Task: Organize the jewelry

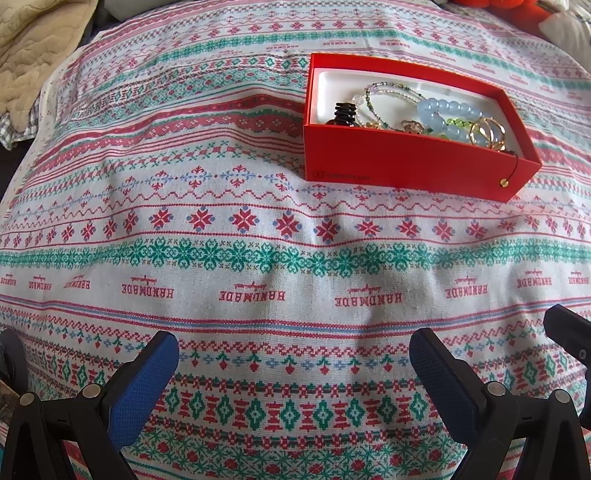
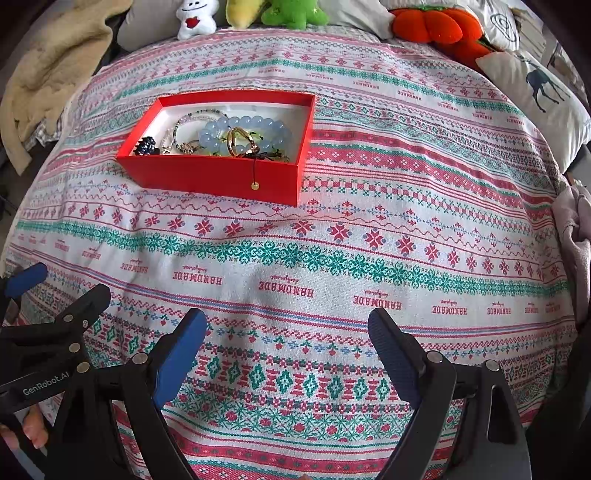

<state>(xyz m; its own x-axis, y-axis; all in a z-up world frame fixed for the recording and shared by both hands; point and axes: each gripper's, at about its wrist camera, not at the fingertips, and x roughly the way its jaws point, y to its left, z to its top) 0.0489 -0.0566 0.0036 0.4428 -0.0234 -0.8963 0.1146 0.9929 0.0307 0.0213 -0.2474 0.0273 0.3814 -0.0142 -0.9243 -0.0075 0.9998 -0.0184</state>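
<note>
Two grippers hover over a patterned bedspread [image 2: 369,240], both with fingers spread wide and nothing between them. At the far left a beige blanket [image 2: 48,74] lies bunched at the bed's edge. The left gripper [image 1: 293,369] sits low at the near edge, and in the right wrist view it shows at the near left [image 2: 62,306], just beside the right gripper [image 2: 288,354]. A person's fingers [image 2: 31,428] grip its handle there.

Farther off, left of centre in the right wrist view, a red box [image 2: 221,177] rests on the bedspread, well apart from both tools. Inside it, from left to right, lie a dark spiky piece [image 2: 147,146], thin beaded strands [image 2: 192,118], a pale blue bead bracelet [image 2: 243,125] and gold rings [image 2: 240,142]. A thin dark cord with a small gold disc [image 2: 254,185] hangs down the box's near wall.

Along the far edge sit a white plush toy [image 2: 195,16], a green plush [image 2: 295,13], an orange plush [image 2: 436,26] and, far right, a pillow with a deer print [image 2: 535,96].
</note>
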